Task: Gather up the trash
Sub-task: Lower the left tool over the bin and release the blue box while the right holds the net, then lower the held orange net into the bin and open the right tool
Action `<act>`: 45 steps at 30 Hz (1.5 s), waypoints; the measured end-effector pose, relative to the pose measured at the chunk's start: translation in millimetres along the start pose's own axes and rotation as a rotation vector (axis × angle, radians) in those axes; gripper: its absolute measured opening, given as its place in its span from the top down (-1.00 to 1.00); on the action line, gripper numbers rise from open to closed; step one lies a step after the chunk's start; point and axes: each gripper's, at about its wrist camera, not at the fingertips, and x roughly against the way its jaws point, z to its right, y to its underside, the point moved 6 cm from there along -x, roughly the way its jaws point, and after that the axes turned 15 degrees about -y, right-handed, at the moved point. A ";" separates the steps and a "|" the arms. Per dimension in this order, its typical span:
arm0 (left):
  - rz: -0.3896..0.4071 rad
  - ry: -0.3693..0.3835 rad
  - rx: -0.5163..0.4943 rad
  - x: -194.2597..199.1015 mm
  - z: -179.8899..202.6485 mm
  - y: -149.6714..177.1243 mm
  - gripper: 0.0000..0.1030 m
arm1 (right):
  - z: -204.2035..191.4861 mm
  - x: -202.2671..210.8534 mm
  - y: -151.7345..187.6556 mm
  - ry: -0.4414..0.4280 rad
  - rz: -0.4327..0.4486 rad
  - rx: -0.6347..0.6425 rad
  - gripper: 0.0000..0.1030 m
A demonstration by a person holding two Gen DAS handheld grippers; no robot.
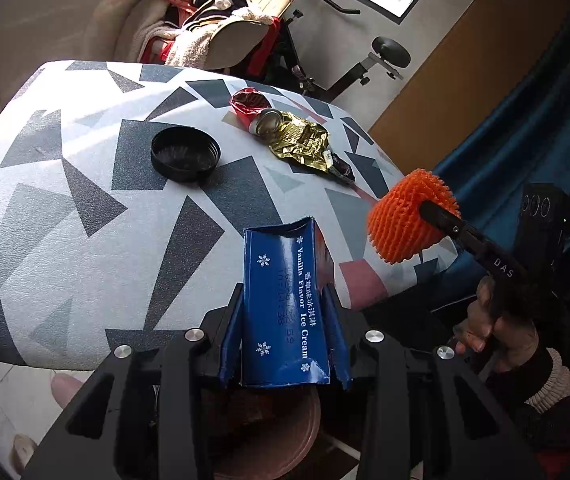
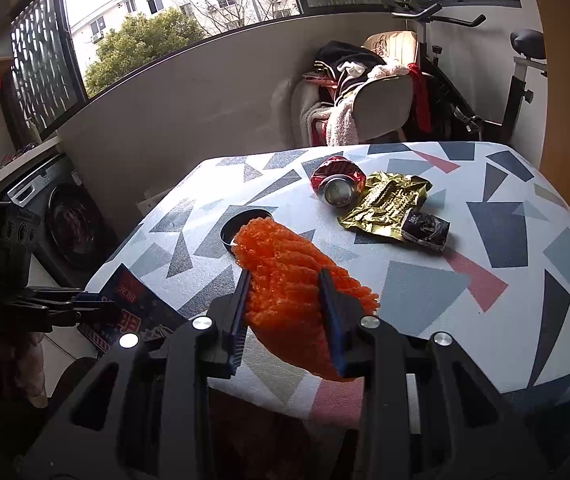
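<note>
The left gripper (image 1: 283,312) is clamped on a blue ice cream box (image 1: 285,304), held over the near edge of the desk (image 1: 85,200). The right gripper (image 2: 285,300) is clamped on an orange foam net (image 2: 285,276). A crushed can (image 2: 337,182) and gold wrapper (image 2: 385,200) lie farther back on the desk.

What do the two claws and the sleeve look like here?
Both claws, left and right, are black linkages with silver bolts and blue pads on their fingers; one reads "DAS". The sleeve is dark with a cream ribbed cuff.
</note>
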 end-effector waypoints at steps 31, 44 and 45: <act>0.144 -0.222 0.054 34.0 -23.8 46.0 -0.82 | -30.6 -30.4 64.9 -0.080 -0.172 -0.010 0.30; 0.180 -0.298 0.148 51.2 -55.6 41.2 -0.88 | -73.7 -56.5 101.1 -0.196 -0.311 0.015 0.30; 0.180 -0.299 0.150 51.2 -56.1 41.2 -0.88 | -78.4 -58.7 105.0 -0.207 -0.327 0.019 0.30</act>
